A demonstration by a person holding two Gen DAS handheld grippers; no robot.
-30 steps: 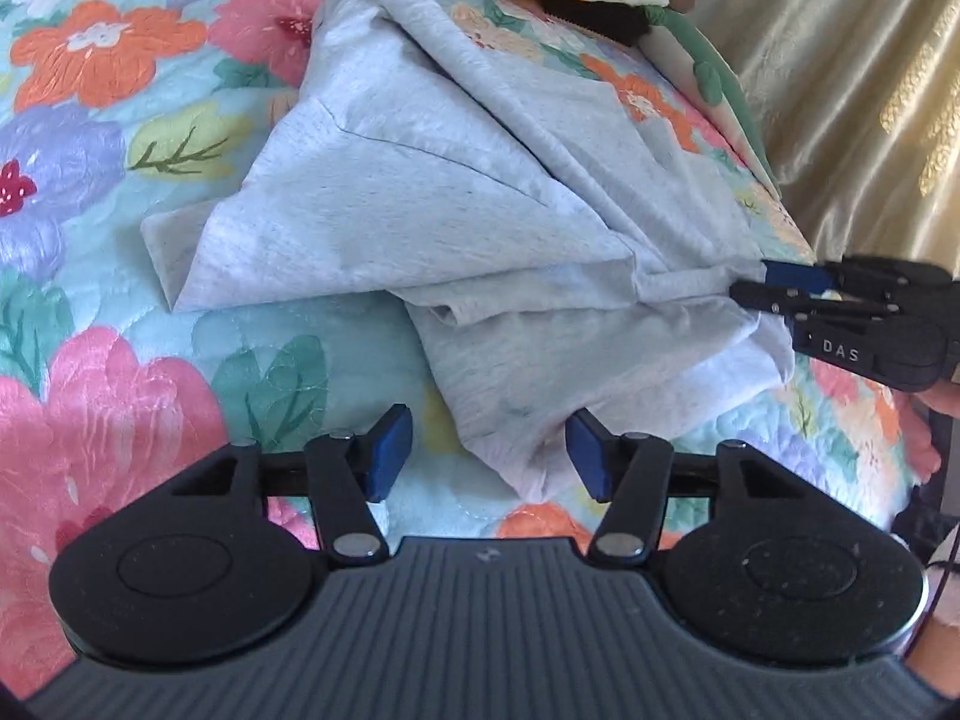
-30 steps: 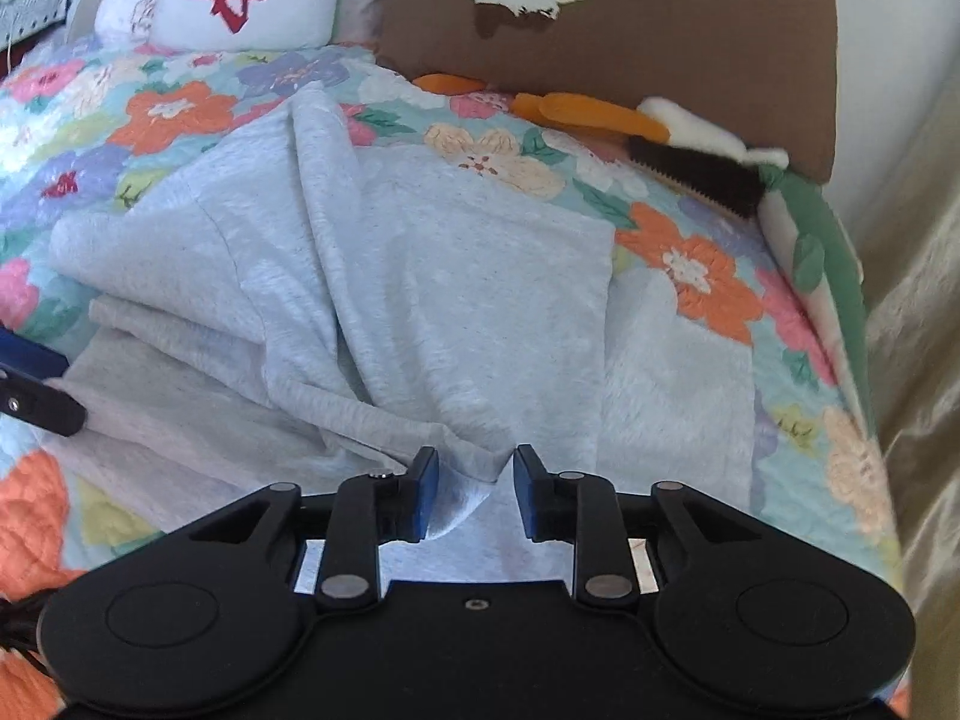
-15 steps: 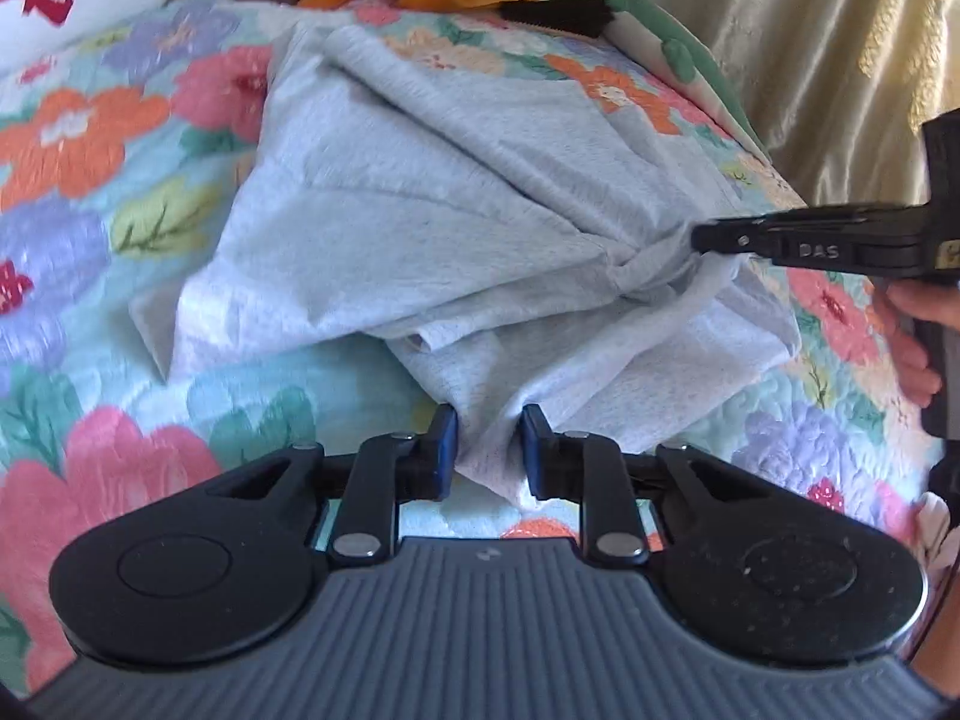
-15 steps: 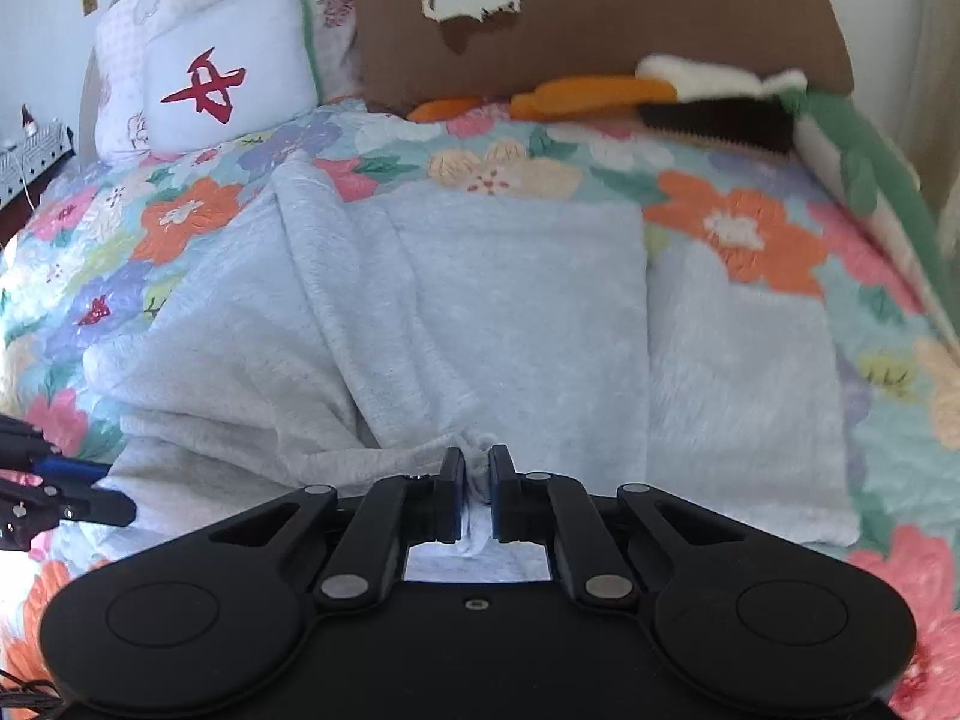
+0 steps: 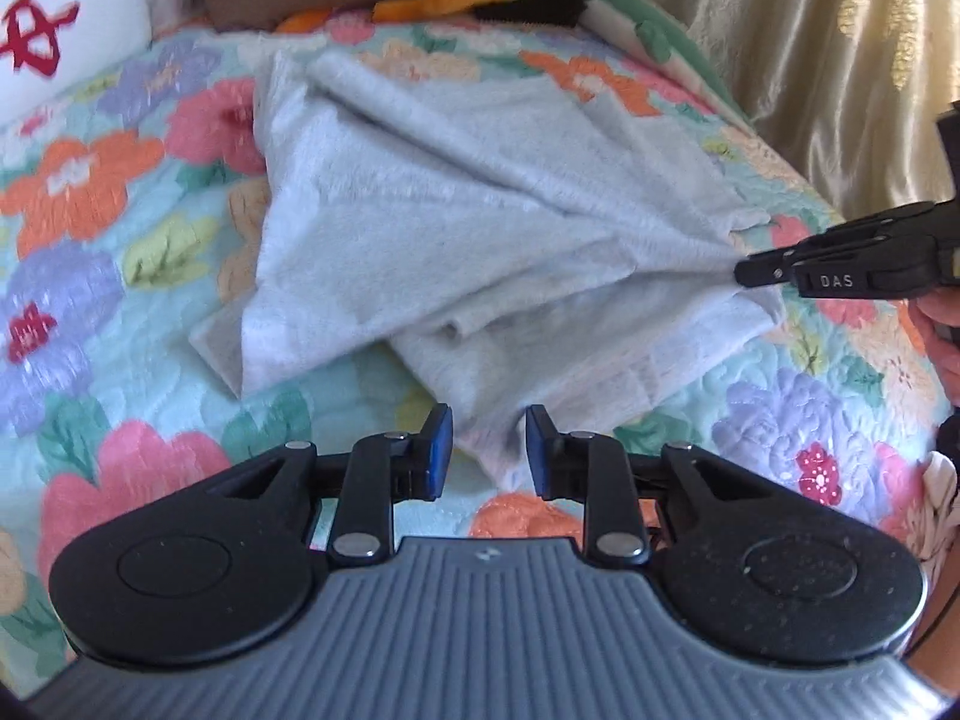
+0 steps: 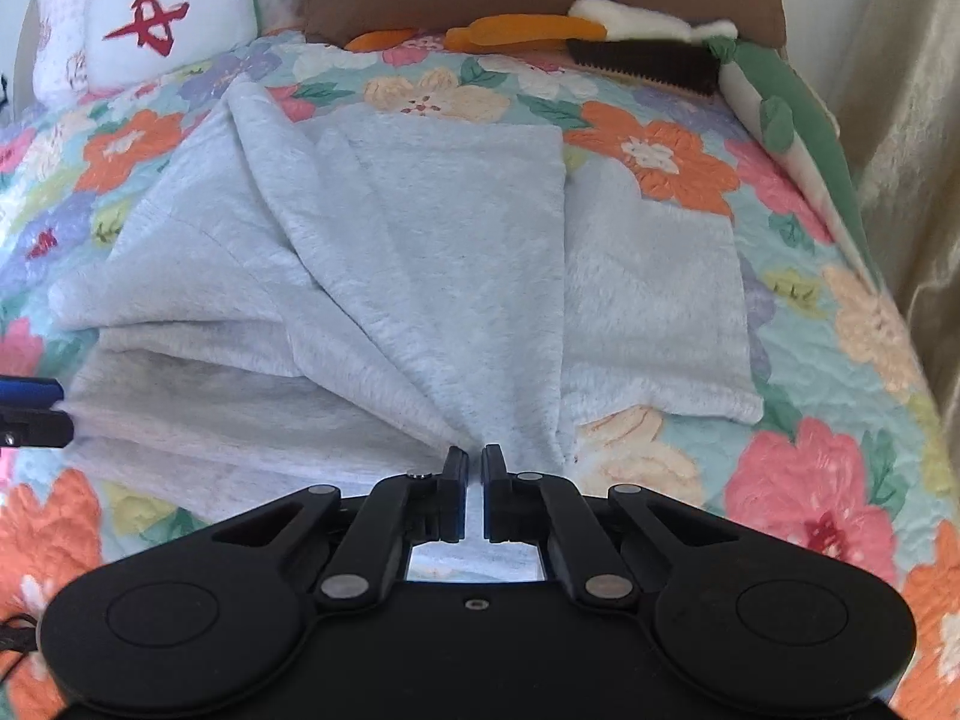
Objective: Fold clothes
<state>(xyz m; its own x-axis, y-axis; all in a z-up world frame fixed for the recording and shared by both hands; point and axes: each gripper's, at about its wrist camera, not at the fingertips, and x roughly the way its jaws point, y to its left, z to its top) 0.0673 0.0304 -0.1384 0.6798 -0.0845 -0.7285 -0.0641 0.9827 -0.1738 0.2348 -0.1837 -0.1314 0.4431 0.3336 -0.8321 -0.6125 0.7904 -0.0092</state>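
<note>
Lying crumpled on the floral quilt (image 6: 840,324), the grey garment (image 6: 432,252) spreads from near to far. The right gripper (image 6: 474,468) pinches a gathered fold at the near edge, jaws almost together. The left gripper (image 5: 487,450) stands partly open around the garment's near-left corner, without clamping it.

Grey garment (image 6: 420,252): soft matt knit; quilt (image 6: 828,408): stitched, puckered cloth.

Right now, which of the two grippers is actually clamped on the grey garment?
The right gripper: its jaws are pinched shut on a gathered bunch of the grey garment. The left gripper is open, with a corner of cloth lying loose between its jaws.
</note>
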